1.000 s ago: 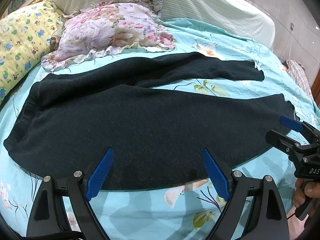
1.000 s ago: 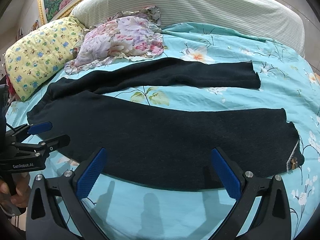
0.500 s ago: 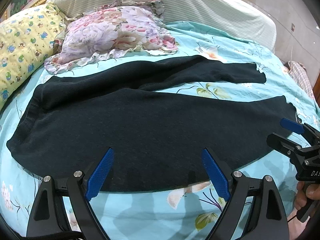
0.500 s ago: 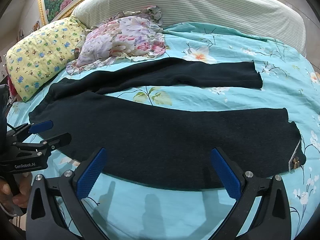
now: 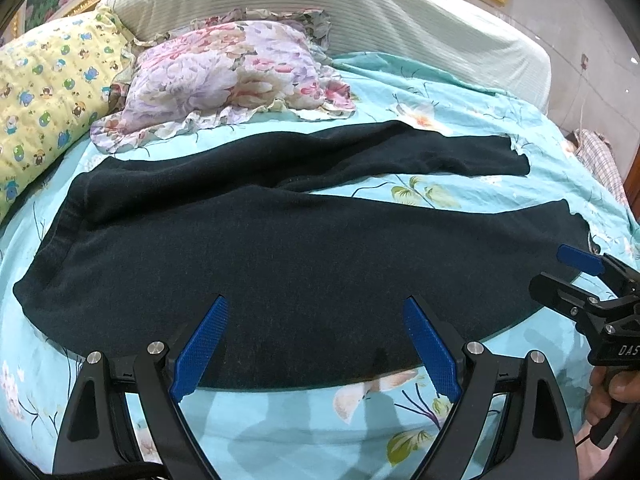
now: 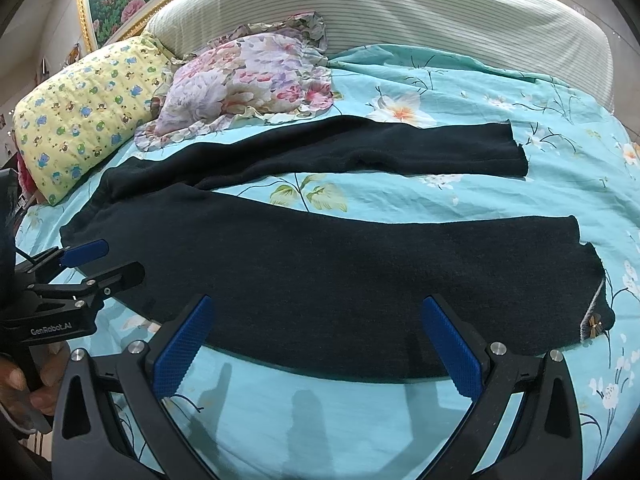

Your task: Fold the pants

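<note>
Dark pants (image 5: 304,248) lie spread flat on a turquoise floral bedsheet (image 5: 280,420), waistband at the left, two legs running right with a gap of sheet between them; they also show in the right wrist view (image 6: 340,272). My left gripper (image 5: 316,344) is open and empty, hovering over the near edge of the near leg. My right gripper (image 6: 316,344) is open and empty over the same edge, further right. Each gripper shows in the other's view, the right gripper (image 5: 568,276) by the near cuff and the left gripper (image 6: 100,264) by the waist.
A floral pillow (image 6: 252,76) and a yellow cartoon-print pillow (image 6: 84,116) lie at the head of the bed, against a striped headboard (image 6: 400,12). A plaid cloth (image 5: 600,160) sits off the bed's right side.
Both grippers have drifted slightly back and upward, so the pants sit a little lower in view. Both stay open; the pants have not moved.
</note>
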Action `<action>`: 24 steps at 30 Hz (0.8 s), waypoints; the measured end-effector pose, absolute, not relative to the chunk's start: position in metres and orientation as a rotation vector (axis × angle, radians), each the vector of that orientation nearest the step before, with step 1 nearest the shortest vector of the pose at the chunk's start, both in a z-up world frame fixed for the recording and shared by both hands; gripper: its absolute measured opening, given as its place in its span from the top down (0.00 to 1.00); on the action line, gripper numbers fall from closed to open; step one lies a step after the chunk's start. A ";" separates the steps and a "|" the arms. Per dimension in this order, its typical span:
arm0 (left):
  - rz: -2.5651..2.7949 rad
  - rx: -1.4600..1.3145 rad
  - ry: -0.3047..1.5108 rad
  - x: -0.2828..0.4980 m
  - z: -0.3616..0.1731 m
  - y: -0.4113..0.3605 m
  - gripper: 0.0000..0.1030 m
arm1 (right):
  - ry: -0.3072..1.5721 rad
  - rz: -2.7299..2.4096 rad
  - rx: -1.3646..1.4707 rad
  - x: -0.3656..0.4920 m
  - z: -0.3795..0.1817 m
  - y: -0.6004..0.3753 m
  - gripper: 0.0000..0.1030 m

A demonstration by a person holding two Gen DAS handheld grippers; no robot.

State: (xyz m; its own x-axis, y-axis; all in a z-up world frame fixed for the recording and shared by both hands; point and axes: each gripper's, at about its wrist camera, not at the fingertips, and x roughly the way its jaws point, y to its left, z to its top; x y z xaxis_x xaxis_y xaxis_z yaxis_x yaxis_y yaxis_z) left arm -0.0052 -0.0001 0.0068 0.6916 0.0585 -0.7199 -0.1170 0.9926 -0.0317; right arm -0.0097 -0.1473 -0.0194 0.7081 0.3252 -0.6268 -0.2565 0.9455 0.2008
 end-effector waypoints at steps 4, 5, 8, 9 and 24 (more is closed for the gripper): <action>0.091 -0.104 0.812 -0.004 0.007 0.003 0.12 | 0.717 0.330 0.116 -0.008 -0.019 -0.149 0.00; 0.091 -0.109 0.818 -0.003 0.007 0.004 0.12 | 0.717 0.329 0.116 -0.008 -0.019 -0.148 0.00; 0.081 -0.124 0.841 0.000 0.004 0.007 0.12 | 0.716 0.331 0.119 -0.008 -0.019 -0.149 0.00; 0.080 -0.125 0.846 0.001 0.004 0.007 0.12 | 0.716 0.331 0.120 -0.008 -0.019 -0.150 0.00; 0.030 -0.095 0.854 0.008 0.005 -0.002 0.12 | 0.729 0.321 0.193 -0.002 -0.018 -0.169 0.00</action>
State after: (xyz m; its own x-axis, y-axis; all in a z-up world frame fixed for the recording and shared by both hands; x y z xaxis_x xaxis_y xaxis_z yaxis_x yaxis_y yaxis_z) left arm 0.0079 -0.0022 0.0050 0.6570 -0.0119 -0.7538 -0.0642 0.9954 -0.0717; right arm -0.0019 -0.1694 -0.0182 0.7002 0.3531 -0.6205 -0.2201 0.9336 0.2829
